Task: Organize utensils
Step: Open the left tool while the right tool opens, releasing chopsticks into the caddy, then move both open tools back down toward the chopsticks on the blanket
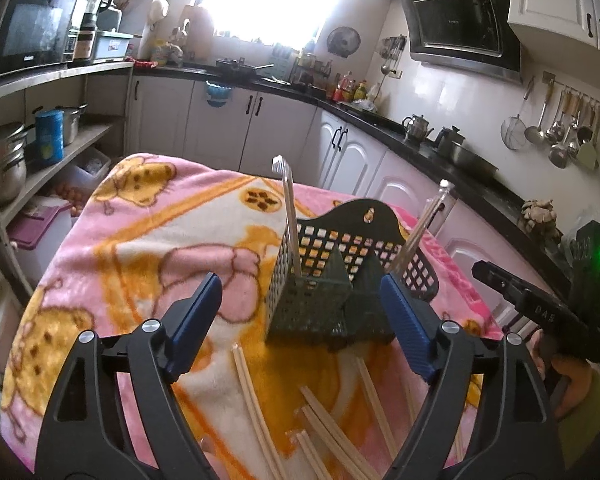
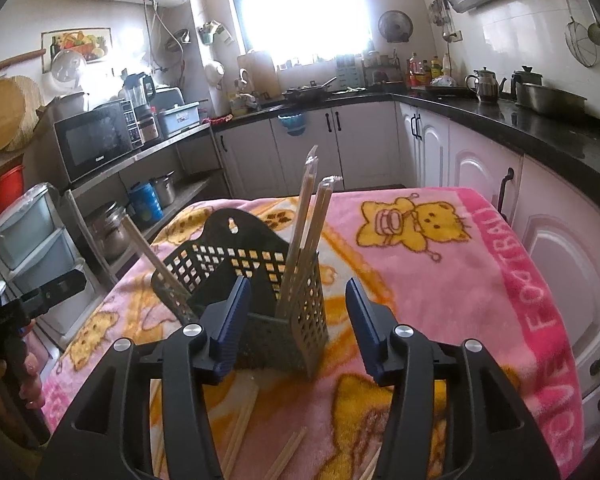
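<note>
A dark green perforated utensil basket (image 1: 332,280) stands on the pink blanket (image 1: 140,240); it also shows in the right wrist view (image 2: 268,280). Wrapped chopstick pairs stand upright in its left (image 1: 290,216) and right (image 1: 424,228) compartments, also seen from the right wrist (image 2: 308,216). Several loose wooden chopsticks (image 1: 324,428) lie on the blanket in front of the basket, under my left gripper (image 1: 302,332), which is open and empty. My right gripper (image 2: 296,324) is open and empty, just in front of the basket, with loose chopsticks (image 2: 240,432) below it.
The table is ringed by white kitchen cabinets (image 2: 480,168) with a black counter (image 2: 540,128) at right and back. A shelf with a microwave (image 1: 32,32) and pots stands at left. The other gripper's body (image 1: 540,304) sits at the table's right edge.
</note>
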A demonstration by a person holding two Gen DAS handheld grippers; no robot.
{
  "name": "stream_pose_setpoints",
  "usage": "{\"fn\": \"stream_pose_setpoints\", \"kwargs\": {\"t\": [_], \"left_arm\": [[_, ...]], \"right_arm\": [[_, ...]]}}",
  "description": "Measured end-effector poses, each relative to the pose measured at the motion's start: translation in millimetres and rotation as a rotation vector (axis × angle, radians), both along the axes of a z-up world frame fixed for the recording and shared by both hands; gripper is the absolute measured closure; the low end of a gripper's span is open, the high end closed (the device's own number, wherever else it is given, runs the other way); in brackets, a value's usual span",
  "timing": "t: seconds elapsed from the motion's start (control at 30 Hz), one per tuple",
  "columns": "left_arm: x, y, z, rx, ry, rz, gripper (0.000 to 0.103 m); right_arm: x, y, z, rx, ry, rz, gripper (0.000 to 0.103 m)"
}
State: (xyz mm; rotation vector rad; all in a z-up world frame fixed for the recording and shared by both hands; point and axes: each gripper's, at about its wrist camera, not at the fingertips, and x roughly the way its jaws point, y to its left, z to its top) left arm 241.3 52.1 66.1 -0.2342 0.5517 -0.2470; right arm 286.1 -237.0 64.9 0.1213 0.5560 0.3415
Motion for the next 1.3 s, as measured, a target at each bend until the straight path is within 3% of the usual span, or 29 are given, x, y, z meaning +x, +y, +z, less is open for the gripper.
{"fn": "stream_pose_setpoints", "kwargs": {"t": [0.87, 1.3], "left_arm": [[-25, -16, -42, -0.012, 0.104, -0.037, 0.031], [-24, -31, -69, -0.005, 0.194, -0.062, 0.032]], "right_arm": [[-44, 10, -34, -0.059, 0.075, 0.059, 0.054], [-56, 4, -57, -0.07, 0.127, 0.07, 0.054]]}}
